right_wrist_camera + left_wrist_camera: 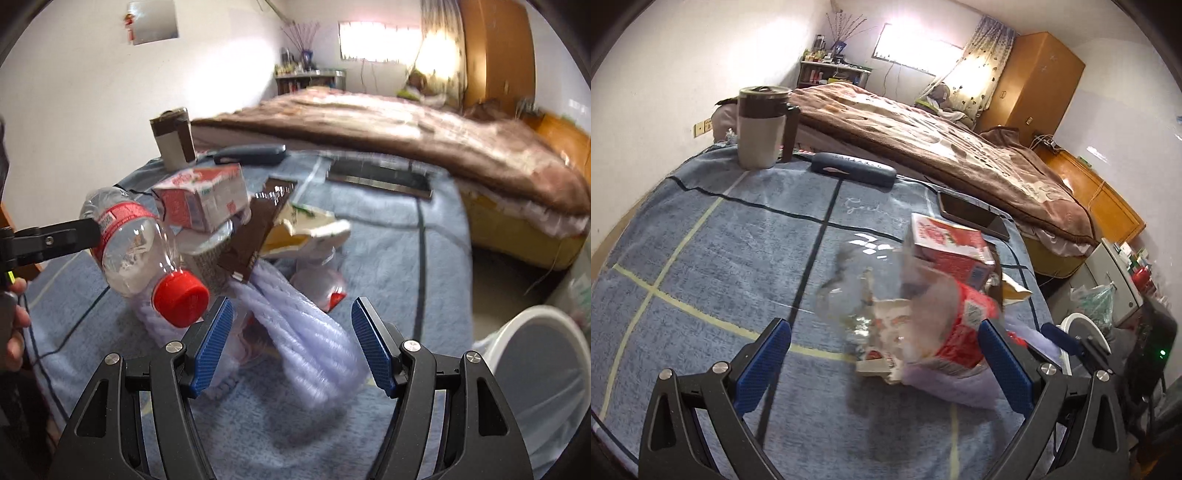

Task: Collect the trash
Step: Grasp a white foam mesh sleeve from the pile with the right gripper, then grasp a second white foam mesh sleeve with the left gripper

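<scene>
A pile of trash lies on a pale lilac cloth on the blue table cover. It holds a clear plastic bottle with a red cap and red label, a red and white carton, a brown wrapper and a torn yellow and white packet. In the left wrist view the bottle and carton lie between the fingers of my open left gripper, blurred. My right gripper is open around the bunched lilac cloth. The left gripper's finger touches the bottle's side.
A brown and white lidded mug, a dark case and a phone lie at the table's far side. A white bin with a clear liner stands right of the table. A bed lies behind.
</scene>
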`<state>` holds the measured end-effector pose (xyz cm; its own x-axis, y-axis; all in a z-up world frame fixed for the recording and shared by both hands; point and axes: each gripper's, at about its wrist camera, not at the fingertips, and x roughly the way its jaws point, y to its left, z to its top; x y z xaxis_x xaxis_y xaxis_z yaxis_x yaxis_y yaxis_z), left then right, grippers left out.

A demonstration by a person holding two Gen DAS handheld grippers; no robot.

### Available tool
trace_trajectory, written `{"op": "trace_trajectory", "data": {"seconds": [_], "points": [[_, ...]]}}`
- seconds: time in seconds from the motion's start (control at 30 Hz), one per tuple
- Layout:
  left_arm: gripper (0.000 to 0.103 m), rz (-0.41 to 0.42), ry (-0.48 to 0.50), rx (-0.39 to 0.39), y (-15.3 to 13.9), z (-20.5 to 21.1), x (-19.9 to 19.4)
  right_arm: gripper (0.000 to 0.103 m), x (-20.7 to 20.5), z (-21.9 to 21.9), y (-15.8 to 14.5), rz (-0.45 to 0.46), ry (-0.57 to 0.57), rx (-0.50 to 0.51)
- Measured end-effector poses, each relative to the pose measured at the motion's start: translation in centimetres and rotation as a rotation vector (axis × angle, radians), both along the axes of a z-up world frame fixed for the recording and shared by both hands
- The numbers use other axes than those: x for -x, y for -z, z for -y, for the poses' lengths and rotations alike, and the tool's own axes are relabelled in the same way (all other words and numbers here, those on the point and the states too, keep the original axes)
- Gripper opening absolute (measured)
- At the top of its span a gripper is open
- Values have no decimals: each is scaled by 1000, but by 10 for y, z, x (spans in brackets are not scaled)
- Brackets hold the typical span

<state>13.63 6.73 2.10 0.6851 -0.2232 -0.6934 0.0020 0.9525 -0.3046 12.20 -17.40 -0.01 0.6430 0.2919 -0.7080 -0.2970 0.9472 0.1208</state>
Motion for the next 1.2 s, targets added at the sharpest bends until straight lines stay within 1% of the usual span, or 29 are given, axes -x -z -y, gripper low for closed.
{"op": "trace_trajectory", "data": {"seconds": [0.07, 0.1, 0.17, 0.27, 0.37, 0.53, 0.6, 0.7, 0.73, 0.83, 0.97, 1.07, 1.2], "points": [[103, -8, -17, -20, 2, -7, 0, 53, 5, -3, 0, 3, -26, -28], [102, -11, -28, -39, 3, -10, 1, 49, 6, -4, 0, 0, -35, -39], [102, -19, -42, -64, 5, -17, 2, 36, 9, -9, -1, -3, -47, -41], [102, -21, -62, -34, 6, -30, 6, 26, 14, -15, -2, -13, -64, -35], [102, 3, -81, -16, 2, -37, 12, 24, 24, -20, 2, -38, -84, -32], [102, 20, -70, 12, -2, -39, 16, 23, 38, -23, 16, -91, -117, -52], [102, 18, -65, 25, -1, -37, 18, 23, 47, -26, 16, -92, -122, -63], [102, 2, -55, 31, 3, -32, 18, 23, 56, -30, 13, -111, -167, -103], [102, -6, -54, 31, 4, -30, 17, 23, 58, -28, 13, -112, -153, -96], [102, -29, -40, 43, 9, -24, 18, 23, 59, -14, 8, -94, -53, -65], [102, -53, -42, 3, 16, -15, 26, 23, 62, 5, 2, -59, 48, -59], [102, -89, -57, -42, 26, -8, 35, 23, 66, 10, 0, -39, 65, -57], [102, -140, -39, -23, 42, 0, 44, 23, 69, 3, 2, -8, 76, -24]]}}
